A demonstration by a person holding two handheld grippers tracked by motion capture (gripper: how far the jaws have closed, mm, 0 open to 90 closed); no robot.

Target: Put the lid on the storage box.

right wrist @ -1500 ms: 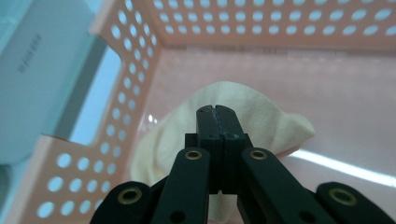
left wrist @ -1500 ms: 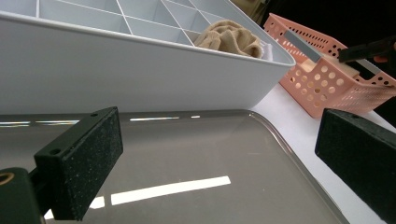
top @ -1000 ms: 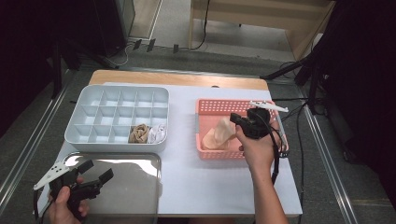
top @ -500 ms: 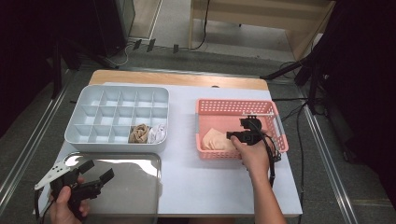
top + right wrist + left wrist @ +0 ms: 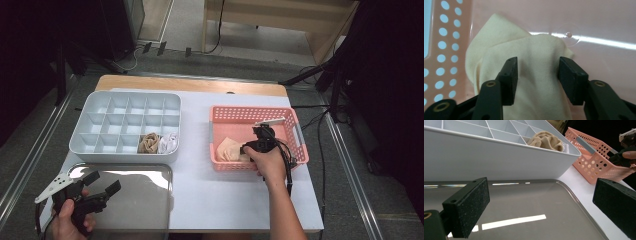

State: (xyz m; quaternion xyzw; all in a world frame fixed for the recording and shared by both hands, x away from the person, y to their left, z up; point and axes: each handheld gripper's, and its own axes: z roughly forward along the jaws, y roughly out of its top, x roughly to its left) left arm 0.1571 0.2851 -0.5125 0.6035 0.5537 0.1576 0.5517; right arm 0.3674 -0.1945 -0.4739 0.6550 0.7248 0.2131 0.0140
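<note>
A white table holds three big things. On the left side sits a grey box with many small squares. Two of its front squares have something in them: a brown rolled-up sock and a white rolled-up cloth right beside it. In front of that box lies a shiny metal tray. On the right side sits a pink basket with holes.

Inside the pink basket, at its left end, lies a soft cream cloth. It is folded and bunched up on the basket floor, close to the holey wall.

The right tongs are down inside the basket, on the cloth. In the right gripper view, the two black jaws stand partly open, one on each side of a raised fold of the cream cloth. The pads look like they touch the cloth, but they are not squeezed together. The basket's near wall stands between the hand and the cloth, so the tongs reach in over it.

The left tongs hang over the near left part of the shiny tray. Their jaws are wide open and hold nothing. In the left gripper view, the grey box wall rises just past the tray, and the pink basket shows farther off.
</note>
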